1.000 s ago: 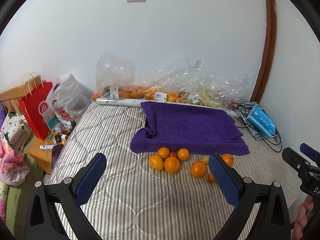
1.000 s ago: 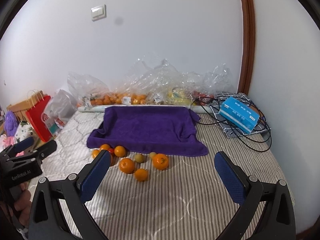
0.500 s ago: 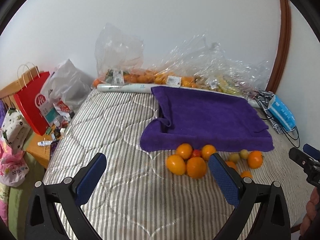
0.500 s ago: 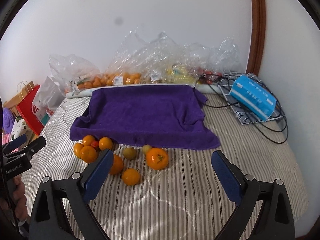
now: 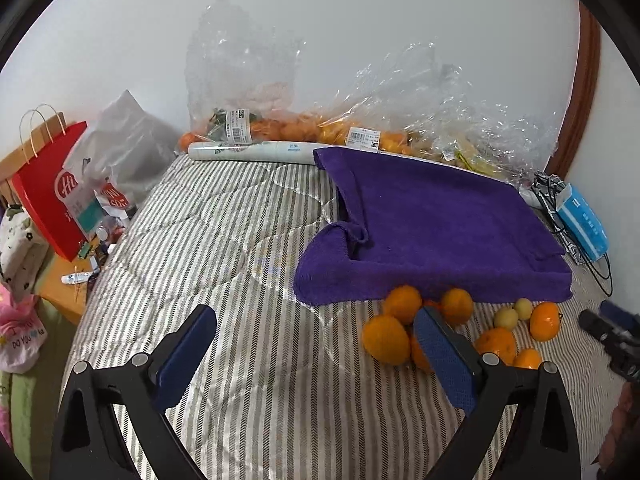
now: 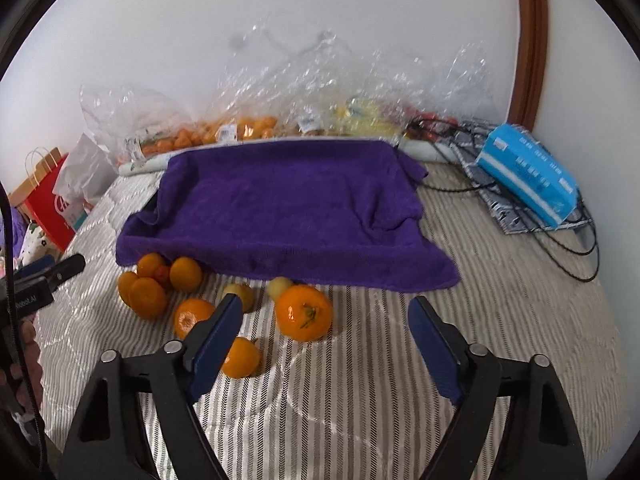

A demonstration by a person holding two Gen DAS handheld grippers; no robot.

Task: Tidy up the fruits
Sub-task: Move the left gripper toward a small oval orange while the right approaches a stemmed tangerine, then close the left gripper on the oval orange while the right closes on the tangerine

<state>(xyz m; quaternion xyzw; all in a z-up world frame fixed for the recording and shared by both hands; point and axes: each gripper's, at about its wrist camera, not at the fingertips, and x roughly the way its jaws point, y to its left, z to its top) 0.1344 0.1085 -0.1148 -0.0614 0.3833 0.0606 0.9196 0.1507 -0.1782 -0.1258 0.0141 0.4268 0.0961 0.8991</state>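
left gripper (image 5: 316,344) fingers wide, nothing btwn them, over striped bed (image 5: 240,240). right gripper (image 6: 324,332) fingers also wide, empty. oranges (image 6: 305,312) loose on bed just ahead of right fingers, one small orange (image 6: 240,358) touching left finger's inner side. purple towel (image 6: 288,208) beyond fruit. more oranges (image 5: 387,339) beside left gripper's right finger.

Over the last second both grippers have come down and forward toward the loose oranges (image 6: 305,312) at the front edge of the purple towel (image 6: 288,208). The left gripper (image 5: 316,354) has swung left, so the fruit now sits behind its right finger, and the right gripper (image 6: 326,334) has closed in on the largest orange, both with jaws spread wide.
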